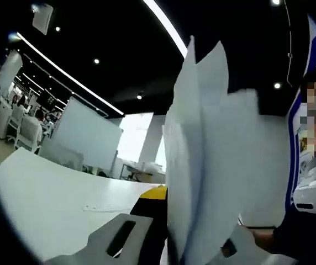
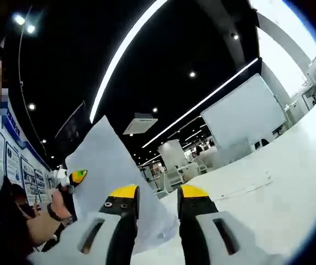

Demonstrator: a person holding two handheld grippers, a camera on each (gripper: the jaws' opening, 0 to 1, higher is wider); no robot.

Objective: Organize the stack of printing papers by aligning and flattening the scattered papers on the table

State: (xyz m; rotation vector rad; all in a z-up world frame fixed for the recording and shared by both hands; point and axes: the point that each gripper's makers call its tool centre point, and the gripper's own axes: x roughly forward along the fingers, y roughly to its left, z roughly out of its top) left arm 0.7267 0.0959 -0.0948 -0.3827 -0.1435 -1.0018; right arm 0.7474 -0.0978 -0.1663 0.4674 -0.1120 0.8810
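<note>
A sheaf of white printing papers (image 1: 207, 165) stands upright in the air between my left gripper's (image 1: 188, 232) jaws, which are shut on its lower edge. The sheets fan apart at the top and hide the right jaw's tip. In the right gripper view the same papers (image 2: 100, 165) rise at the left, with the left gripper (image 2: 72, 178) at their far edge. My right gripper (image 2: 159, 194) is open, and a corner of the papers shows in the gap between its yellow-tipped jaws. A loose sheet (image 1: 107, 207) lies flat on the white table (image 1: 42, 199).
A person's hand (image 2: 58, 212) and dark sleeve are beside the left gripper. The table (image 2: 296, 182) stretches far to the right, with the flat sheet (image 2: 246, 189) on it. A large whiteboard (image 2: 245, 116) and chairs stand beyond the table.
</note>
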